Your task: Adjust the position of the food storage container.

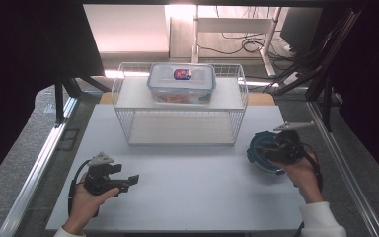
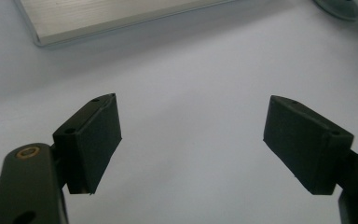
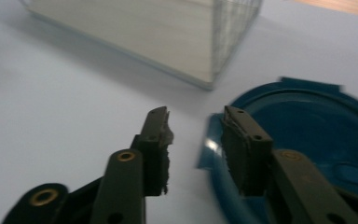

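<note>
Blue round lid point(image 3: 307, 135) lies flat near tabletop's right edge, under right gripper point(image 3: 193, 140); jaws part-closed astride its near rim, not yet pinching. Left gripper point(image 2: 191, 140) wide open, empty, well apart toward the left edge.

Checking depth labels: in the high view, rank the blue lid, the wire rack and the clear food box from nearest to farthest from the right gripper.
1. Blue lid: on the table's right side, right under the right gripper.
2. Wire rack: at the table's middle back, up and left of the gripper.
3. Clear food box: on top of the rack, farthest back.
</note>
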Tool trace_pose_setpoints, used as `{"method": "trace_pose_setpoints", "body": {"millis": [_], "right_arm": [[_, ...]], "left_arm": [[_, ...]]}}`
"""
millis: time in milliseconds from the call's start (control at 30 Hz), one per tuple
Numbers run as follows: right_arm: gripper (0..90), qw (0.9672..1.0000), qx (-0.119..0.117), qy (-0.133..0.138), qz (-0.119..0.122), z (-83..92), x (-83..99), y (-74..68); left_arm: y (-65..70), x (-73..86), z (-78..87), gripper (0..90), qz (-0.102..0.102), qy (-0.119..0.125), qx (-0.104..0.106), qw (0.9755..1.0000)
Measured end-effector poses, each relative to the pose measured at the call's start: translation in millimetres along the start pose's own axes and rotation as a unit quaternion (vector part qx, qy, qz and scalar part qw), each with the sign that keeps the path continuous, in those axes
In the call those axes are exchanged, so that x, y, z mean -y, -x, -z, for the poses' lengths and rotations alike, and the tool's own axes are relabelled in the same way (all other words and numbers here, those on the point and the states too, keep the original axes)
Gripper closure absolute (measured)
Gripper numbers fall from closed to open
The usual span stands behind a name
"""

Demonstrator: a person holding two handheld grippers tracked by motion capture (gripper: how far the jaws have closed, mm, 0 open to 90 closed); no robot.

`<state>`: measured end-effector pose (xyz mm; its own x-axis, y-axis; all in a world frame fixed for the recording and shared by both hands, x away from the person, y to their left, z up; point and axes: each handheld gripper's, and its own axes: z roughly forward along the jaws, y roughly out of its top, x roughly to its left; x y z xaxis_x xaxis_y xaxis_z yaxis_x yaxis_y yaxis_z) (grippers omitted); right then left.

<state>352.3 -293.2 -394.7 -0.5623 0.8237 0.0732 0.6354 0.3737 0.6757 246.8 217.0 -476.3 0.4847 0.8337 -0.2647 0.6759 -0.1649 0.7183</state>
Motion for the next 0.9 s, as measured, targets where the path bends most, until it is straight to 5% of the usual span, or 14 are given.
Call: {"method": "trace_pose_setpoints", "body": {"millis": [333, 767, 900], "right_arm": [[87.6, 0.9959, 0.069, -0.056, -0.017, -18.9, -20.6, 63.3], [88.8, 0.9892, 0.121, -0.082, 0.003, -46.7, -22.7, 104.5], [88.8, 0.9848, 0.144, -0.097, -0.001, -55.3, -16.6, 115.5]], "left_arm": [[-3.3, 1.9, -4.1, 18.3, -0.003, -0.009, -0.001, 1.0], [-1.6, 2.4, -7.1, 18.2, -0.007, -0.013, 0.004, 0.9999], [-2.8, 3.4, -8.4, 18.2, -0.006, -0.016, 0.004, 0.9998]]}}
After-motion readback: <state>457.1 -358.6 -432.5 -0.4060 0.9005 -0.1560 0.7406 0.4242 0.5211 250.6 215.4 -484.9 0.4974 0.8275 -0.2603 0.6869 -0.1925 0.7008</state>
